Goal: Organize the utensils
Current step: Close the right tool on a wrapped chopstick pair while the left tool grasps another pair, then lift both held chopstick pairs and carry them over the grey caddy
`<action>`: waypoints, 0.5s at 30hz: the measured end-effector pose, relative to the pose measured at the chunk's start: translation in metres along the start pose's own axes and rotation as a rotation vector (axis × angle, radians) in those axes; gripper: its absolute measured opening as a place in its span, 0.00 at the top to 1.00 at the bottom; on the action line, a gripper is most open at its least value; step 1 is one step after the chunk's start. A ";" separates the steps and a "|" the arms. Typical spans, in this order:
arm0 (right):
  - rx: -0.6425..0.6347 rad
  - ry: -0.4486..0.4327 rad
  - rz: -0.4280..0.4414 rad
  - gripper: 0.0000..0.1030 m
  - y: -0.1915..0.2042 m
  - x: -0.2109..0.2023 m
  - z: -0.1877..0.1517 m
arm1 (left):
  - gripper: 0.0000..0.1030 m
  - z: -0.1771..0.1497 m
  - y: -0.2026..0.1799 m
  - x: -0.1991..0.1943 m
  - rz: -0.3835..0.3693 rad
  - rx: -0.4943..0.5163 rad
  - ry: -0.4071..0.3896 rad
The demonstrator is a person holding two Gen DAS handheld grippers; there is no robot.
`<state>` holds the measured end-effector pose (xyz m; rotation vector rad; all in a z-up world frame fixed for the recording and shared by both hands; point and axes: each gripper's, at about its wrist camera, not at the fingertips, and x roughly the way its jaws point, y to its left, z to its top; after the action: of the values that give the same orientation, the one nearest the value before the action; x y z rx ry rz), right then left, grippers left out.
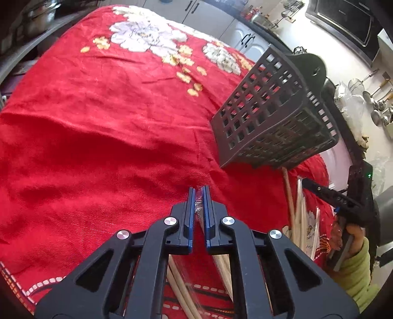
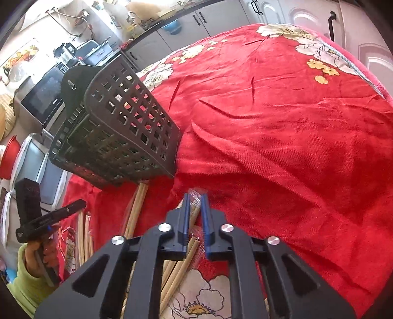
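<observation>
Table draped in red floral cloth. Grey cabinets with dark handles seen at 12 o'clock, dark countertop above. Microwave set at 9 o'clock in right view. Scene lit by daylight.

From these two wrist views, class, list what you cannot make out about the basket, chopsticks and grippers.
basket contents: both views, only its lattice walls face the cameras.
chopsticks, count and ends: both views, the left gripper and right gripper bodies cover them.
wrapper pinched in the right gripper: right wrist view, too glary to read.
person beyond the sleeve: left wrist view, cut by the edge.
</observation>
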<state>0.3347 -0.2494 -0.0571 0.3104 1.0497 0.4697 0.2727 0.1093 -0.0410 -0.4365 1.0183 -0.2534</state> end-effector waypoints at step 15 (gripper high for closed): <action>-0.084 -0.158 0.075 0.99 0.023 -0.061 0.007 | 0.97 0.015 -0.054 -0.052 -0.068 0.126 -0.115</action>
<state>0.3105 -0.2614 0.0026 0.3078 0.8643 0.5459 0.2592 0.0865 0.0306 -0.3675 0.8702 -0.3481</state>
